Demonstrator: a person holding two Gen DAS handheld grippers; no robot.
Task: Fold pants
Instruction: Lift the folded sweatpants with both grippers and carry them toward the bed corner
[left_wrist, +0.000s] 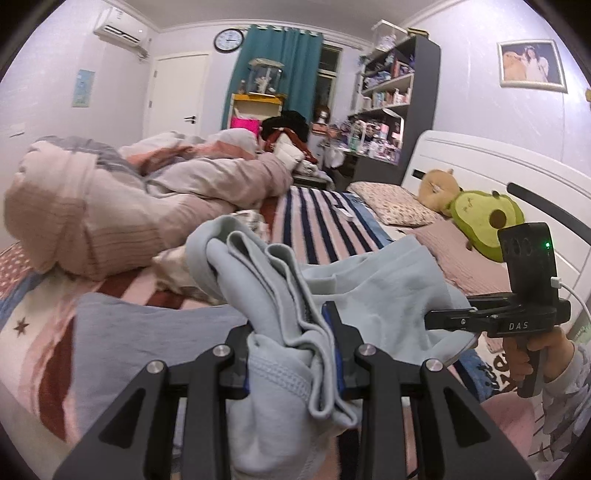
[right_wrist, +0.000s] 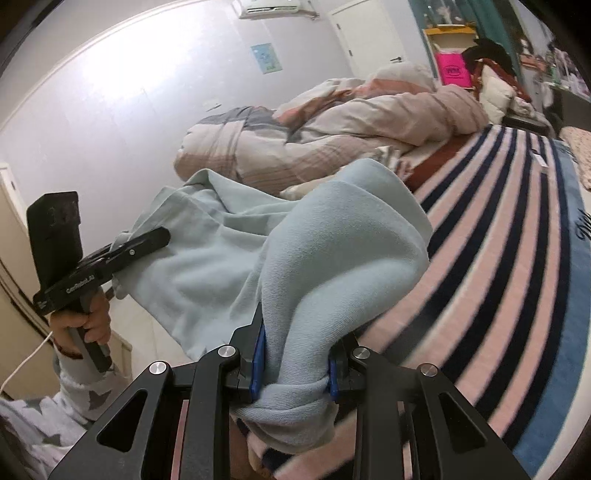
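Light blue pants (left_wrist: 369, 280) hang stretched between both grippers above a striped bed. In the left wrist view my left gripper (left_wrist: 288, 325) is shut on a bunched, layered edge of the cloth. My right gripper (left_wrist: 430, 319), held by a hand at the right, pinches the other end. From the right wrist view the pants (right_wrist: 332, 240) drape over my right gripper (right_wrist: 299, 332), whose blue pads clamp a twisted wad of fabric. My left gripper (right_wrist: 162, 234) grips the far edge at the left, held by a hand in a star-patterned sleeve.
A rumpled pink and grey quilt (left_wrist: 110, 206) is heaped along the far side of the striped blanket (left_wrist: 321, 221). Pillows and an avocado plush (left_wrist: 484, 218) lie by the white headboard (left_wrist: 480, 166). A crowded shelf (left_wrist: 399, 92) stands beyond the bed.
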